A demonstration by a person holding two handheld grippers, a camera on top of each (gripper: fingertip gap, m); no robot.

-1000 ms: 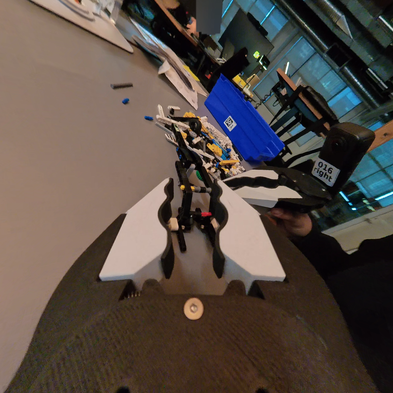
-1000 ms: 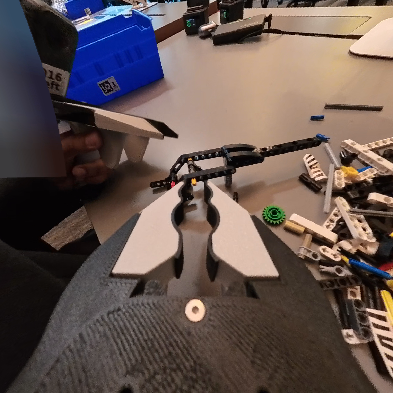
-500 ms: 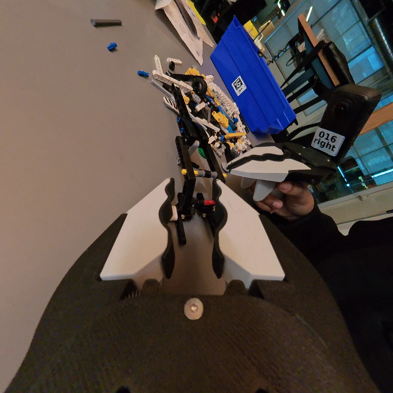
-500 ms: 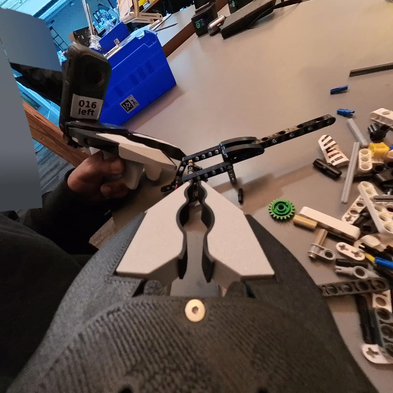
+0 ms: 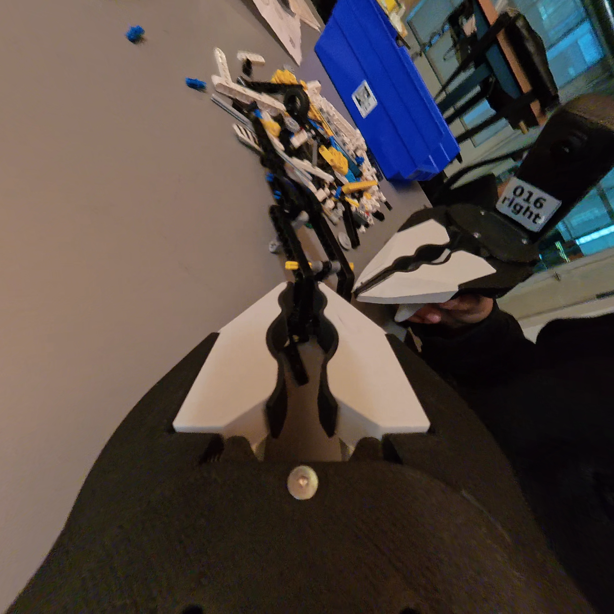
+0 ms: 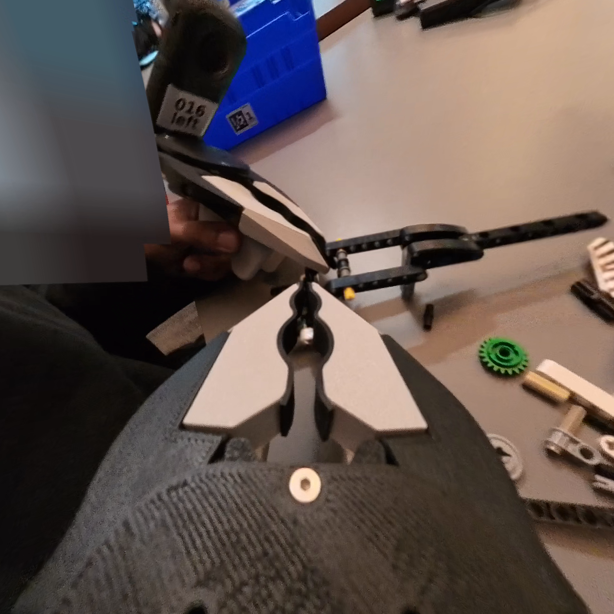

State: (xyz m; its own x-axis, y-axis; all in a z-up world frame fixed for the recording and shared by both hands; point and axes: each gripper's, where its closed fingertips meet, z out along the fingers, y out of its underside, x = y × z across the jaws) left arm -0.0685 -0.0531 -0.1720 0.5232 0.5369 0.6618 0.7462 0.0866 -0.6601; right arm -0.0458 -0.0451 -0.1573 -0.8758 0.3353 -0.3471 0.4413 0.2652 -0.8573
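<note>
A black beam assembly with grey and yellow pins is held over the grey table. It also shows in the left wrist view. My left gripper is shut on the near end of one black beam. The right wrist view shows the left gripper gripping that end from the left. My right gripper is shut on a thin black part at the assembly's near end. A small white piece shows in the hollow between its fingers. In the left wrist view the right gripper has its tips against the other beam's end.
A pile of loose black, white, yellow and blue parts lies beyond the assembly. A blue bin stands behind it. A green gear and a small black pin lie on the table at the right. Blue pins lie at the far left. Less than 4 cm separates the two grippers' tips. Both grippers' tips are roughly 11 cm from the green gear.
My left gripper has closed from wide open onto the black beam. My right gripper closed a second ago and has stayed shut. The two grippers now meet at the assembly's near end.
</note>
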